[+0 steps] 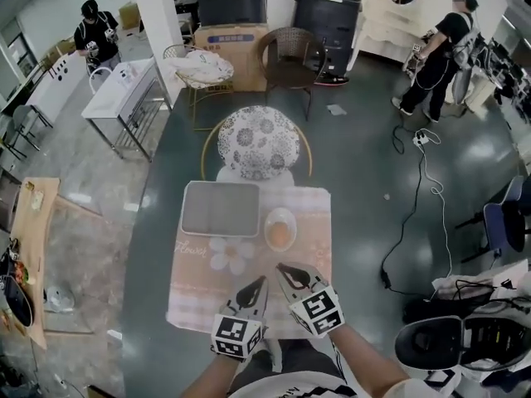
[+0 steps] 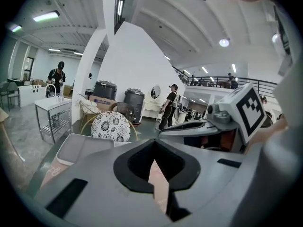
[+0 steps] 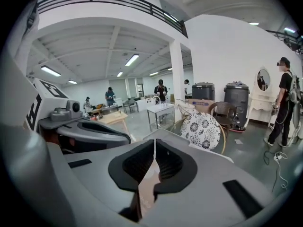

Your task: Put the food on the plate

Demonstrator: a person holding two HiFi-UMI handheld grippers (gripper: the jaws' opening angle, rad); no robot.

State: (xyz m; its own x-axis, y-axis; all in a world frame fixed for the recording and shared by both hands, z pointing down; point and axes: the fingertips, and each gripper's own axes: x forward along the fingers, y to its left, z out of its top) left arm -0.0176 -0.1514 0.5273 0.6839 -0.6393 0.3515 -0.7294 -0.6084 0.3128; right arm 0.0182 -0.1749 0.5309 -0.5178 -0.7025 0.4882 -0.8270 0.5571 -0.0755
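A small table with a pink cloth (image 1: 199, 288) stands in front of me. On it lie a grey rectangular tray (image 1: 221, 208) and, to its right, a white bowl (image 1: 280, 219) with an orange-brown piece of food (image 1: 280, 235) inside. Both grippers hover side by side over the table's near edge, short of the bowl. The left gripper (image 1: 260, 282) (image 2: 154, 142) is shut with nothing in it. So is the right gripper (image 1: 282, 267) (image 3: 155, 141), its tips meeting. The left gripper view catches the tray (image 2: 78, 148) at lower left.
A round chair with a floral cushion (image 1: 258, 142) stands just behind the table. A black cable (image 1: 415, 214) runs over the floor at the right, with bags and a helmet (image 1: 431, 342) near it. A wooden table (image 1: 33, 247) is at the left. People stand far back.
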